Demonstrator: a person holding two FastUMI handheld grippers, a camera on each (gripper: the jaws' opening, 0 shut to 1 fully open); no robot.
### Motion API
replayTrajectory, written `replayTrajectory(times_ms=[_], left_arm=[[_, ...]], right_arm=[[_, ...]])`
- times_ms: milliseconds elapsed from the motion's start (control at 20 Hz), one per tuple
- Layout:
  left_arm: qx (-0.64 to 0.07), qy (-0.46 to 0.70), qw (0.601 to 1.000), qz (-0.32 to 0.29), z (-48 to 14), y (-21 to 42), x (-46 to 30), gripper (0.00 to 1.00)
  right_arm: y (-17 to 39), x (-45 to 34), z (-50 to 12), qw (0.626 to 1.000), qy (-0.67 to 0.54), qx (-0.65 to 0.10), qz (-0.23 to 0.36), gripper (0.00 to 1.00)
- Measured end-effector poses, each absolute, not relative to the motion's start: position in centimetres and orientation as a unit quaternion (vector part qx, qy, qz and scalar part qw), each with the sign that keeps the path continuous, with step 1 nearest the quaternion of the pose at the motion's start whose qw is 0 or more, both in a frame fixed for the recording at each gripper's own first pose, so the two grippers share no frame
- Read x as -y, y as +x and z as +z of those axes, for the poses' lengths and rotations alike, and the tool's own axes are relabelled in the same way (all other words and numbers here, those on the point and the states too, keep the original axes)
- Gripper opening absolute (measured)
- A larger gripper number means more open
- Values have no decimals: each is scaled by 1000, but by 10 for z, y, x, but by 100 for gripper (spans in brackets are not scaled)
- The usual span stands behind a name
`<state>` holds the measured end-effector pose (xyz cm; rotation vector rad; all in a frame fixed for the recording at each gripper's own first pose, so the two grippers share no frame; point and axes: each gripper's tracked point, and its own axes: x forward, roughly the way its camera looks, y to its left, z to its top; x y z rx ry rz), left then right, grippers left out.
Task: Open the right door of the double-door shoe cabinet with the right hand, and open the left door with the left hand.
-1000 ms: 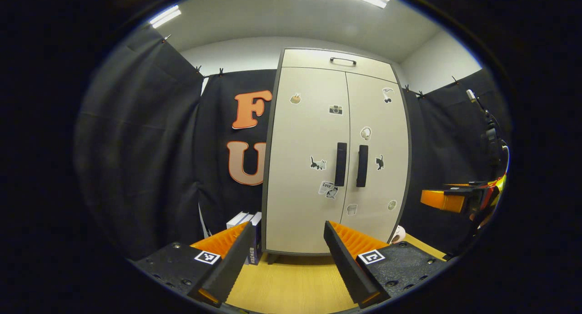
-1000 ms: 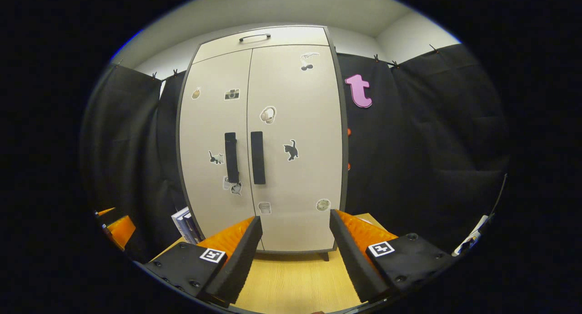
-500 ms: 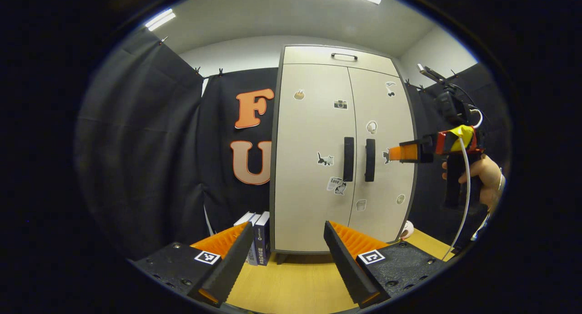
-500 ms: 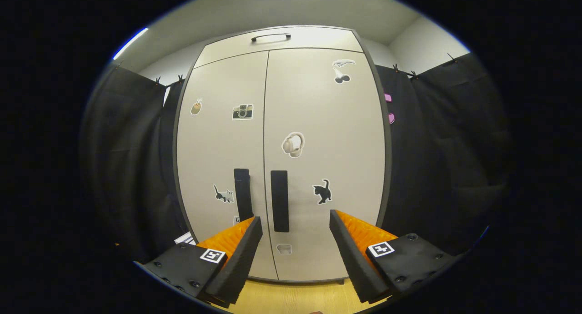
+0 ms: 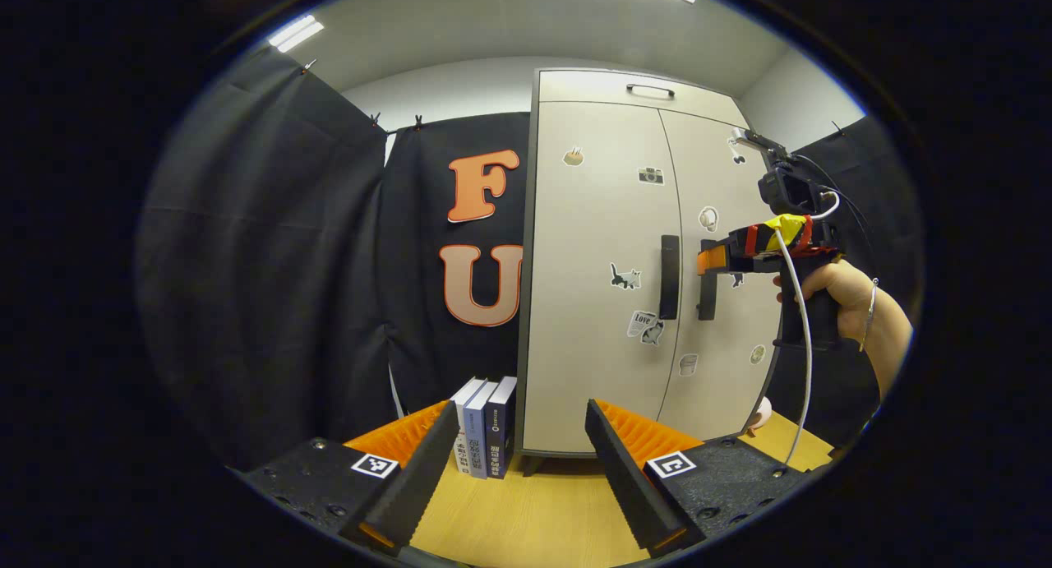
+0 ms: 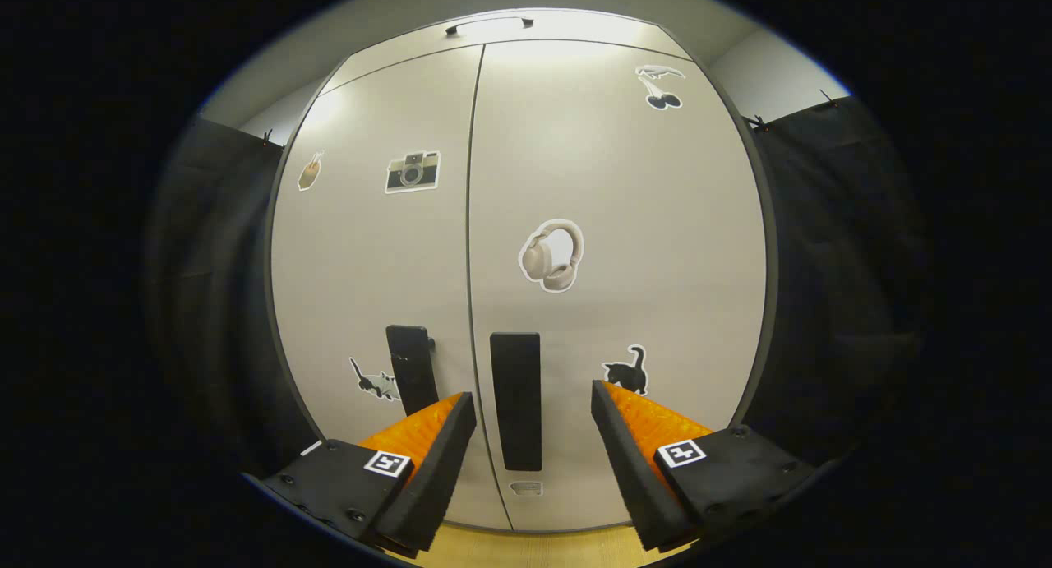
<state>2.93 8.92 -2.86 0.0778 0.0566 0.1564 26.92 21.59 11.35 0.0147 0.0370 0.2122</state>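
Note:
The beige double-door shoe cabinet (image 5: 592, 346) stands on the wooden table, both doors closed. Its left door (image 6: 370, 256) and right door (image 6: 649, 223) each carry a black vertical handle beside the centre seam. In the right gripper view, my right gripper (image 6: 532, 395) is open, close to the doors, with the right handle (image 6: 516, 399) showing between its fingers and the left handle (image 6: 408, 367) just left of them. In the left gripper view, a hand (image 5: 830, 293) holds the right gripper (image 5: 711, 258) at the right handle. My left gripper (image 5: 521, 408) is open, well back from the cabinet and low, with the left handle (image 5: 670, 276) above it.
Three upright books (image 5: 485, 424) stand on the wooden table (image 5: 526, 519) against the cabinet's left side. A small pale object (image 5: 760, 412) lies by the cabinet's right foot. Black cloth walls close in both sides.
My right gripper has risen and moved forward to the doors, now level with the right handle. The left gripper has turned left a little, so the cabinet sits farther right in its view.

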Motion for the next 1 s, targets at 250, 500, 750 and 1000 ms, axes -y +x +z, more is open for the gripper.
replayTrajectory(times_ms=[250,500,750,1000], left_arm=[[-36,39,994,93,-36,33,-103,92],[-37,40,993,104,-39,30,-113,95],[-35,41,992,115,-37,21,-120,95],[-23,37,991,124,-27,8,-118,95]], right_arm=[[286,-230,97,993,3,-41,112,83],[297,-227,94,994,18,-48,96,51],[296,-226,90,993,16,-56,100,37],[290,-225,90,992,25,-63,102,23]])
